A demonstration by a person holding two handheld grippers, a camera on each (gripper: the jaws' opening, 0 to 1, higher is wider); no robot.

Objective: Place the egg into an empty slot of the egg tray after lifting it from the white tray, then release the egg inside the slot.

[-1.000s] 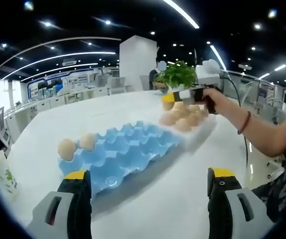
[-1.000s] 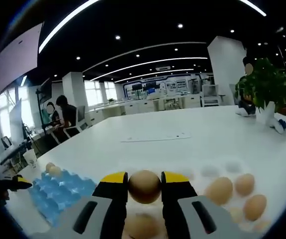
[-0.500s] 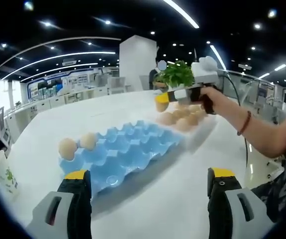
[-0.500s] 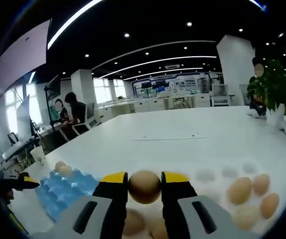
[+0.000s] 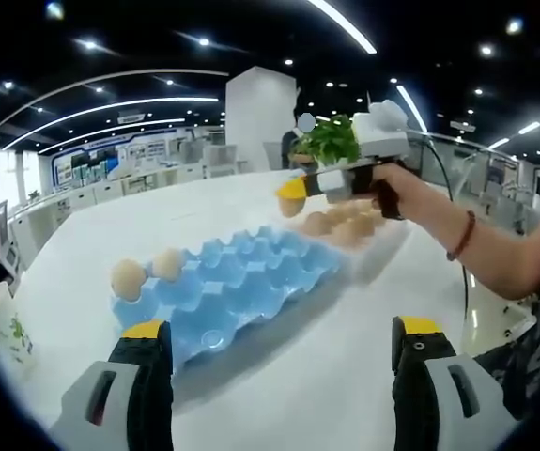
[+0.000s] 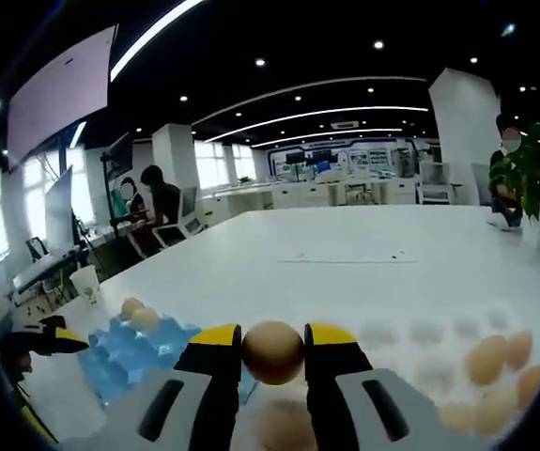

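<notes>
Egg [image 6: 273,351] clamped between right gripper [image 6: 273,355] jaws, lifted clear of white tray [image 6: 420,371], carry step in hand. Next: bring over empty slot of blue egg tray [image 5: 241,282], lower, open jaws. Left gripper [image 5: 279,362] jaws wide, empty, low over surface [image 5: 345,376]. Left gripper view shows tray with two eggs [image 5: 147,272] at far corner; right gripper view shows remaining eggs, probably four, blurred.

Moulded light-blue egg tray [image 5: 237,287] carries two tan eggs [image 5: 127,279] at 9 o'clock; glossy white table [image 5: 335,376]; black grippers, yellow-tipped; right gripper [image 6: 272,345] grips a plain brown egg [image 6: 272,351]; leafy green plant [image 5: 329,141].
</notes>
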